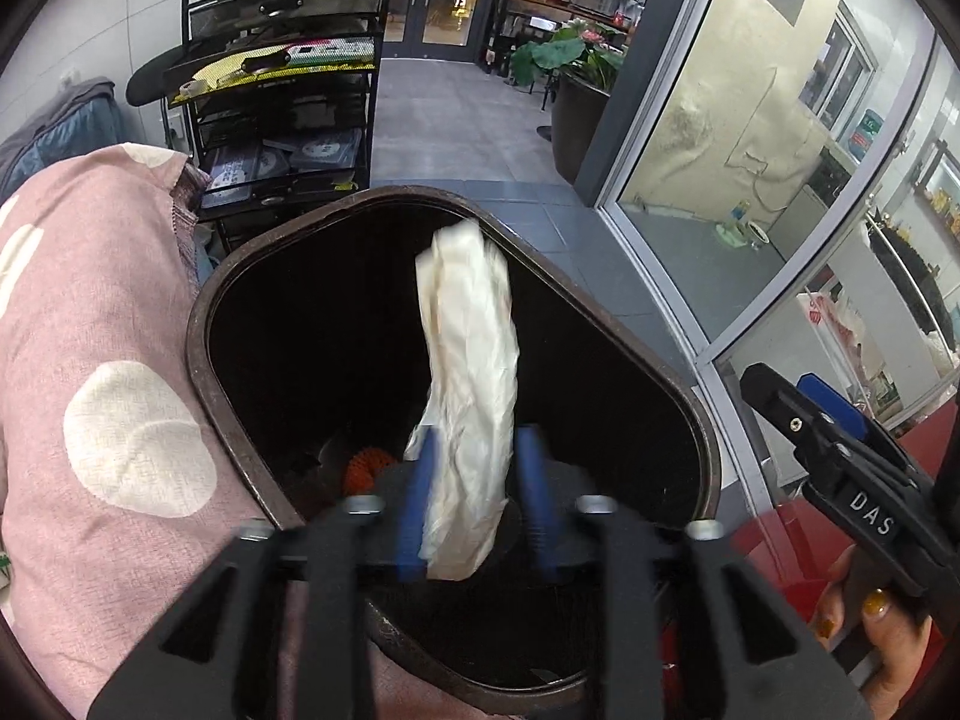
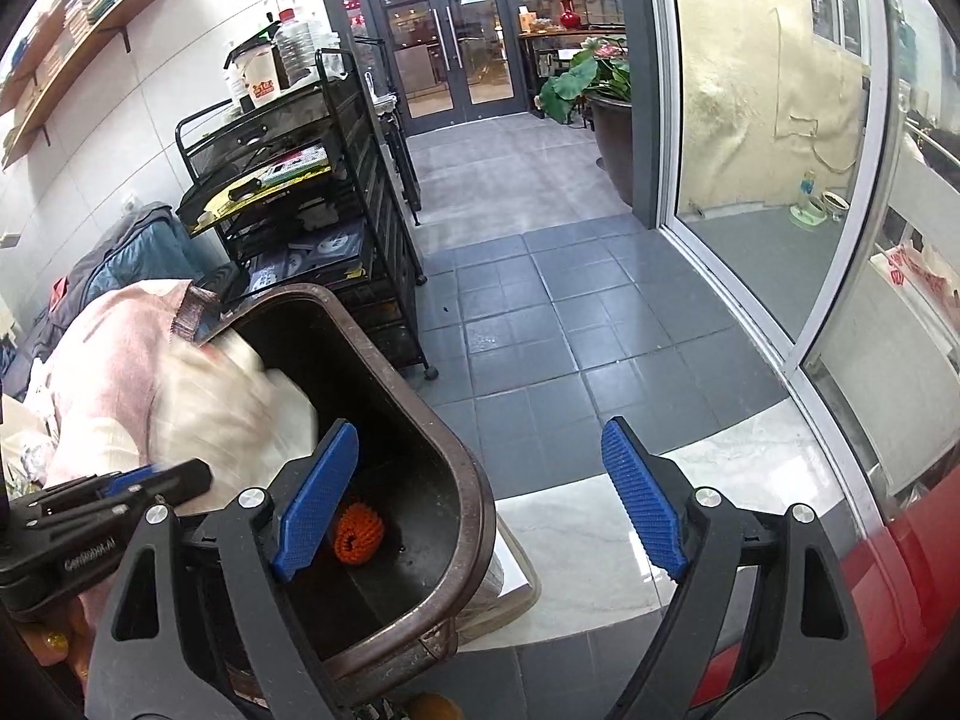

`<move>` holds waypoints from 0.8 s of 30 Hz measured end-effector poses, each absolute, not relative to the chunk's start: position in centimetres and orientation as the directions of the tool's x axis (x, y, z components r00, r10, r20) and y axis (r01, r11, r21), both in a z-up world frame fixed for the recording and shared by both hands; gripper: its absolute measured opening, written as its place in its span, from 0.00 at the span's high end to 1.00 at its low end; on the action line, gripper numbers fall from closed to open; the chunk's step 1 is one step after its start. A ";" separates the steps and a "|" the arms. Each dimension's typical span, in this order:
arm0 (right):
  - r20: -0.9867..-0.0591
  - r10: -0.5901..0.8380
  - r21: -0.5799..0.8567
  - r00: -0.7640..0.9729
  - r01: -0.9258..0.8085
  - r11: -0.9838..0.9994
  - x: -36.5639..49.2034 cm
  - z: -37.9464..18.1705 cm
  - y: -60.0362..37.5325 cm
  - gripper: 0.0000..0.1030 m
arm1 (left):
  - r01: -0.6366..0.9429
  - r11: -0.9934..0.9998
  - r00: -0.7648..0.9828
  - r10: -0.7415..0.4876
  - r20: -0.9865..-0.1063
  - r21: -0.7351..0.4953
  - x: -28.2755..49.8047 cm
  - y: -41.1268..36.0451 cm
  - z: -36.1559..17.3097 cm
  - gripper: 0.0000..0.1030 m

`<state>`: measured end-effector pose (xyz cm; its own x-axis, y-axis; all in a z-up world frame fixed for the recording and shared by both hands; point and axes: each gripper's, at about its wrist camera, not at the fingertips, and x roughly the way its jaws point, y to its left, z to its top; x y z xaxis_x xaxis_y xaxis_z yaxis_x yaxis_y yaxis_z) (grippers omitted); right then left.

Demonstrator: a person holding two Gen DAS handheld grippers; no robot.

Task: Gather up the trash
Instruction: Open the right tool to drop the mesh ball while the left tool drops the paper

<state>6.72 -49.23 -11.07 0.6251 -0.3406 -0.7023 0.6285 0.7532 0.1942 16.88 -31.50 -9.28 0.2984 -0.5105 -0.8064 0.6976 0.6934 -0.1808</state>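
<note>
One crumpled tissue [image 1: 468, 396] hangs pinched in the left gripper [image 1: 474, 498] above the bin [image 1: 198, 324]; the right gripper [image 2: 480, 498] is spread, empty; next, probably release it

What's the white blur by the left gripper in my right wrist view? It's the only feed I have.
Observer: A crumpled white paper, sitting between the left gripper's fingers.
Operator: Is it over the bin?
Observer: Yes. In the left wrist view it hangs over the brown bin's opening. I cannot tell whether the gripper is clamping it.
</note>
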 end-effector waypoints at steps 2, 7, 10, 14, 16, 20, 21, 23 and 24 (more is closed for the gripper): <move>-0.702 -0.339 0.198 0.626 0.629 0.752 6.6 -11.0 -49.2 0.18 | 0.693 0.703 0.333 -0.510 -0.793 -0.161 16.6 -31.3 -9.0 0.28; -0.699 -0.334 0.207 0.632 0.626 0.752 6.6 -10.9 -49.1 0.15 | 0.704 0.693 0.344 -0.527 -0.777 -0.158 16.4 -31.1 -8.6 0.15; -0.693 -0.334 0.212 0.639 0.623 0.753 6.6 -10.7 -49.2 0.14 | 0.716 0.681 0.359 -0.548 -0.756 -0.153 15.9 -30.8 -8.0 0.13; -0.682 -0.330 0.216 0.653 0.611 0.762 6.7 -10.4 -48.9 0.14 | 0.718 0.674 0.377 -0.587 -0.716 -0.175 14.8 -29.8 -6.8 0.10; -0.674 -0.318 0.225 0.666 0.596 0.770 6.8 -10.1 -48.6 0.13 | 0.720 0.668 0.385 -0.608 -0.695 -0.186 14.1 -29.0 -6.0 0.09; -0.662 -0.284 0.242 0.693 0.557 0.795 7.3 -9.7 -47.6 0.13 | 0.726 0.668 0.426 -0.621 -0.658 -0.161 12.5 -27.8 -4.6 0.07; -0.660 -0.277 0.244 0.699 0.547 0.801 7.4 -9.6 -47.2 0.13 | 0.726 0.671 0.439 -0.623 -0.648 -0.154 12.2 -27.4 -4.2 0.07; -0.653 -0.260 0.245 0.711 0.523 0.816 7.8 -9.3 -46.4 0.13 | 0.725 0.673 0.455 -0.629 -0.630 -0.147 11.6 -26.5 -3.6 0.06; -0.649 -0.251 0.246 0.718 0.510 0.824 8.0 -9.1 -46.1 0.13 | 0.724 0.675 0.461 -0.629 -0.625 -0.145 11.4 -26.2 -3.4 0.06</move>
